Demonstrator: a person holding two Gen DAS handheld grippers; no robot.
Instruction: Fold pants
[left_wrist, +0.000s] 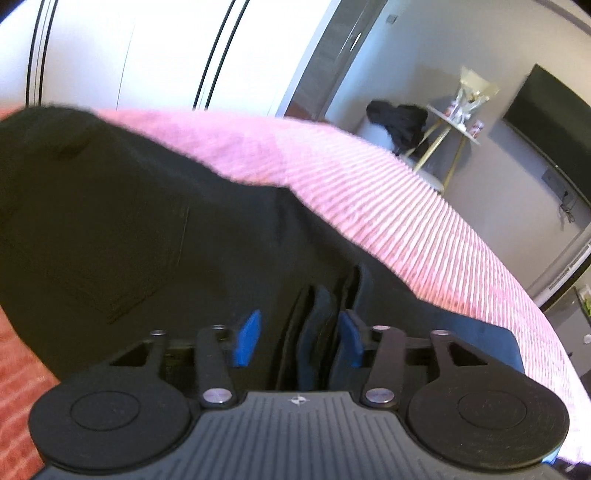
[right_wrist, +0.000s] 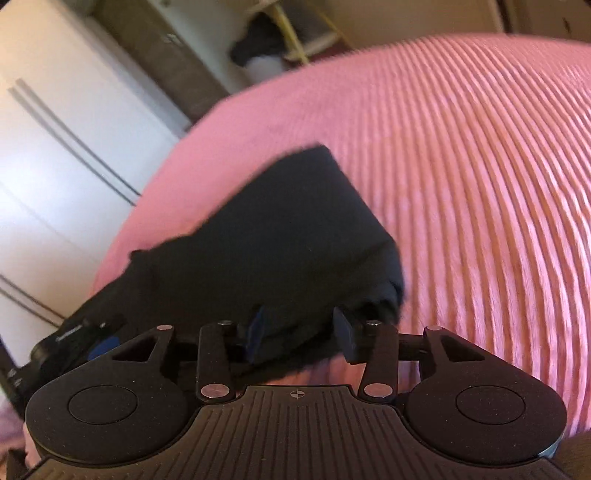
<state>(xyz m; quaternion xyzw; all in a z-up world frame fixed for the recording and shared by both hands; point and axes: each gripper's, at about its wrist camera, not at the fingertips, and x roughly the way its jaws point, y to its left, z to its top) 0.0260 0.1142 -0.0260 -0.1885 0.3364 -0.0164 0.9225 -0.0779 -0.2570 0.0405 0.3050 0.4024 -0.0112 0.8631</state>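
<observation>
The black pants (left_wrist: 140, 229) lie on a pink striped bedspread (left_wrist: 388, 206). In the left wrist view my left gripper (left_wrist: 299, 339) has its blue pads around bunched folds of the fabric (left_wrist: 317, 325). In the right wrist view the pants (right_wrist: 280, 229) form a folded dark mass on the bedspread (right_wrist: 480, 166). My right gripper (right_wrist: 301, 332) has its blue pads around the near edge of the pants. The jaws of both stand fairly wide, with cloth filling the gap. The other gripper (right_wrist: 74, 339) shows at the left edge of the right wrist view.
A white wardrobe (left_wrist: 147, 51) stands behind the bed. A small side table with gold legs (left_wrist: 447, 133) and a dark garment (left_wrist: 399, 122) are at the far right. A dark screen (left_wrist: 546, 122) hangs on the wall.
</observation>
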